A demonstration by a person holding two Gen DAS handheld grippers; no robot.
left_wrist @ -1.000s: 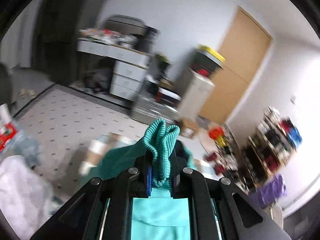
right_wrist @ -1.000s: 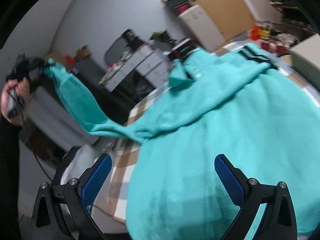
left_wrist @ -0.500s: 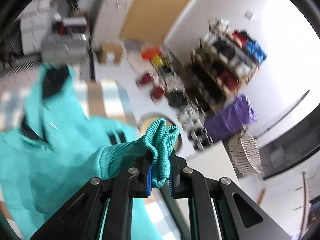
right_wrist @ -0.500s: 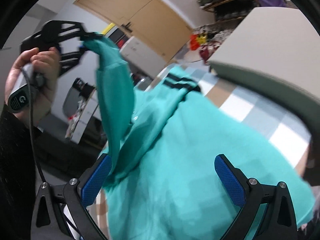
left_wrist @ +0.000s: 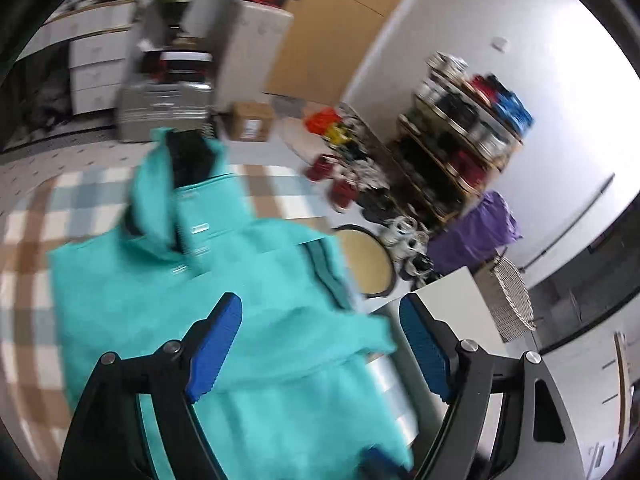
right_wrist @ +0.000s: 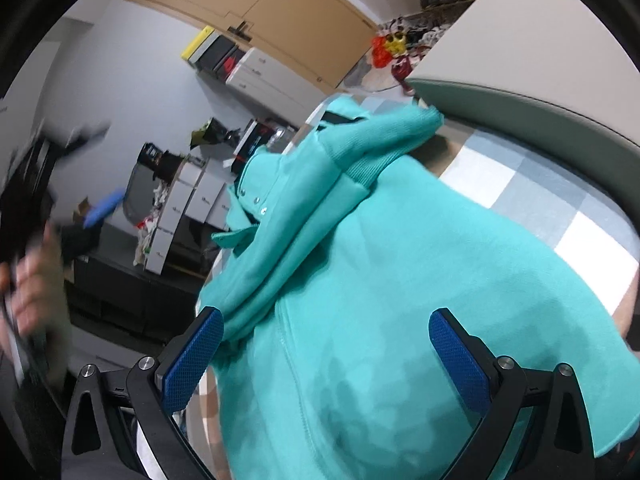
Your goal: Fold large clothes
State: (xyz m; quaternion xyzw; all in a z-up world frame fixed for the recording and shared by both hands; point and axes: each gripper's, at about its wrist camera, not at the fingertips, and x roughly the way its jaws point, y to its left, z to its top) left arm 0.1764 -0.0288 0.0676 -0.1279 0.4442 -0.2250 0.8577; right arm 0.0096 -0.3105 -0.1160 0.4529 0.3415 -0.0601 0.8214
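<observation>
A teal sweatshirt (left_wrist: pixel 140 300) with a black-lined collar lies on the checked tablecloth (left_wrist: pixel 28 240). My left gripper (left_wrist: pixel 320 344) hovers over it, its jaws opening, and its blue pads (left_wrist: pixel 216 344) touch nothing. The sleeve's ribbed cuff (left_wrist: pixel 372 340) lies loose below, folded across the body. In the right wrist view the sweatshirt (right_wrist: pixel 400 320) fills the middle, and the folded sleeve ends in its cuff (right_wrist: pixel 400 132) at the far edge. My right gripper (right_wrist: pixel 328 360) stands open just above the cloth. A person's hand (right_wrist: pixel 28 280) with the blurred left gripper (right_wrist: pixel 100 208) shows at the left.
Past the table stand a shoe rack (left_wrist: pixel 460 140), a purple bag (left_wrist: pixel 476 232), a round stool (left_wrist: pixel 368 260), a wicker basket (left_wrist: pixel 512 296) and a silver case (left_wrist: pixel 164 108). A pale cabinet top (right_wrist: pixel 520 60) borders the table on the right.
My left gripper was shut on the ribbed cuff; its jaws have parted and the sleeve has dropped across the sweatshirt. The left hand came down toward the table. The right gripper stayed open.
</observation>
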